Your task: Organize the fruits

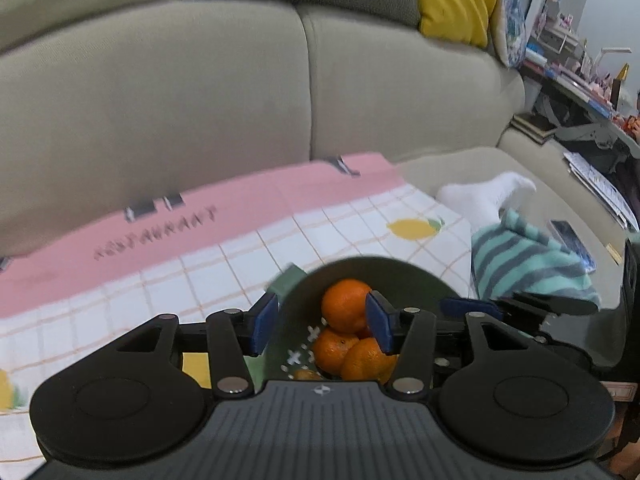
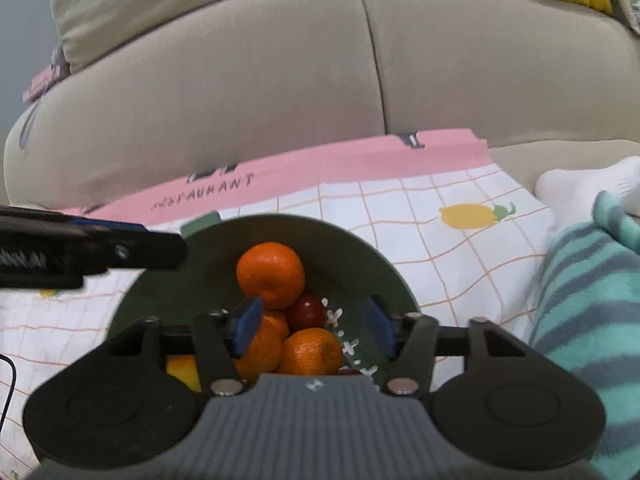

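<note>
Both grippers over the bowl [image 2: 360,256], jaws parted, nothing gripped. Right gripper [image 2: 312,326]: blue pads apart above the fruit. Left gripper [image 1: 322,322]: pads apart, one on each side of the bowl's near wall. In the green bowl: piled oranges [image 2: 270,274] and a red fruit [image 2: 306,314] among them. Bowl sits on a checked cloth [image 2: 440,220] with pink border. Right of it, a striped trouser leg [image 2: 580,300] and a white sock [image 1: 480,196]. Beige sofa [image 2: 280,80] behind.
</note>
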Motion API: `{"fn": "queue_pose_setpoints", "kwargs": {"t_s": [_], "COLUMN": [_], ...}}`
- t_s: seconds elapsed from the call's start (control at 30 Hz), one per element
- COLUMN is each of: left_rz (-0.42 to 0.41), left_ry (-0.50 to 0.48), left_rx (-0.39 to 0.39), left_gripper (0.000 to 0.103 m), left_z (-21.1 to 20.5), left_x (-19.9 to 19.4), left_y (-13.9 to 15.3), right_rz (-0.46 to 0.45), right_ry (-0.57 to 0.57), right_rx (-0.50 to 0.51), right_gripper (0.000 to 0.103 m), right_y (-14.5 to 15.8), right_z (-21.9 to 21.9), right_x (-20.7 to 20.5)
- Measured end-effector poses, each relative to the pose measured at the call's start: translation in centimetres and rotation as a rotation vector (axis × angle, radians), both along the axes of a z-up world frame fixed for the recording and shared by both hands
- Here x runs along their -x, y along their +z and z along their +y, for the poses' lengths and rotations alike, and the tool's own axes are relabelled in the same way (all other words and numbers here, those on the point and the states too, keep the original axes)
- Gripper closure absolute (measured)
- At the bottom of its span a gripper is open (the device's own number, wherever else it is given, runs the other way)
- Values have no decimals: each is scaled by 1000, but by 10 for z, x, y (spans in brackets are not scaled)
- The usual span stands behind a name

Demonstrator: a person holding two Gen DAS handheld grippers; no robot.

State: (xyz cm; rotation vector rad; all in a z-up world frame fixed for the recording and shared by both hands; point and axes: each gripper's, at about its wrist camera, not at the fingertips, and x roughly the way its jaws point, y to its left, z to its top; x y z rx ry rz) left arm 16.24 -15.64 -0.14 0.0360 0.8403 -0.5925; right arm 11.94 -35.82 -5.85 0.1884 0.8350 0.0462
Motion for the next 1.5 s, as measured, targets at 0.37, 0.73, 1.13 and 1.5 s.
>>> {"fn": "queue_pose_setpoints", "kwargs": {"t_s": [0.37, 0.73, 1.13, 1.5], "left_rz": [-204, -306, -296, -184], "left_ry": [70, 176, 296, 329], "left_rx": [-71, -138, -168, -242], "left_gripper": [36, 33, 25, 22], "left_z": [32, 63, 84, 94], "left_x": [54, 126, 181, 173], "left_y": [57, 71, 35, 0], "right_rz": [-112, -193, -175, -145], "right_ry": [24, 96, 19, 63], "right_rx": [-4, 67, 194, 221], "right_gripper": [23, 10, 4, 4], "right_y": [65, 108, 80, 62], "right_z": [26, 75, 91, 107], "right_x": [50, 128, 174, 163]}}
